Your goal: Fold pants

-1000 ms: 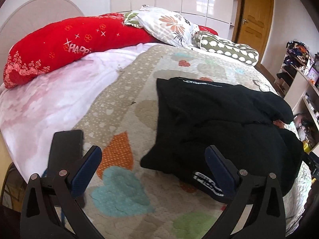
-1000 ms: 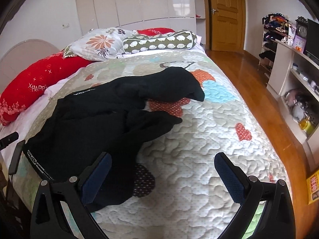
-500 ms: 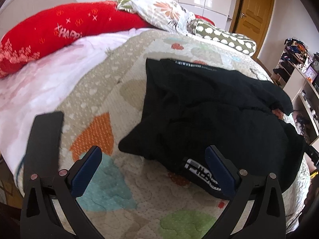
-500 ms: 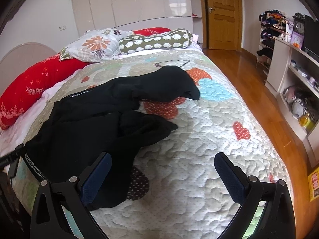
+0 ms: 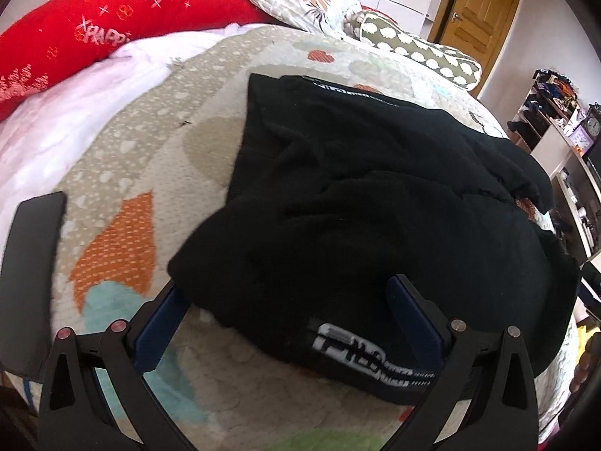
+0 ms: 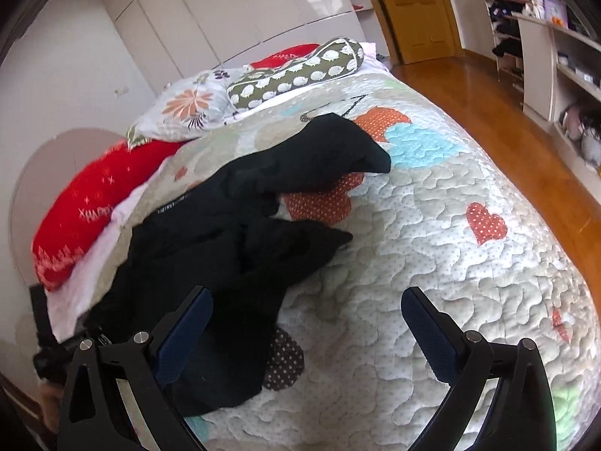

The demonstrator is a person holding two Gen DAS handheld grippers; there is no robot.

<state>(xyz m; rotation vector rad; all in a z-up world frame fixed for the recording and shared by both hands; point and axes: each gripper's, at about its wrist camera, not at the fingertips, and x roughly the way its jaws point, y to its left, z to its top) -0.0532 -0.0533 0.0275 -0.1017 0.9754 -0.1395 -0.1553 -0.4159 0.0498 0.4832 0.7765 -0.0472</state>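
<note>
Black pants [image 5: 368, 210] lie crumpled on a quilted bedspread with coloured hearts [image 5: 124, 240]. A white-lettered waistband [image 5: 360, 353] faces me in the left wrist view. My left gripper [image 5: 289, 312] is open, its blue pads on either side of the pants' near edge by the waistband. In the right wrist view the pants [image 6: 240, 248] spread left of centre, two legs pointing right. My right gripper [image 6: 308, 323] is open and empty, above the quilt [image 6: 432, 255] at the pants' near edge.
A red pillow [image 5: 112, 34], a floral pillow [image 5: 296, 0] and a green bolster [image 6: 296, 71] lie at the head of the bed. A black flat object [image 5: 30, 278] sits at the bed's left edge. Shelves [image 6: 556, 60] and wooden floor [image 6: 526, 143] are at the right.
My left gripper has moved forward and down until its pads flank the pants' near edge. My right gripper has tilted and shifted slightly; the pants have not moved.
</note>
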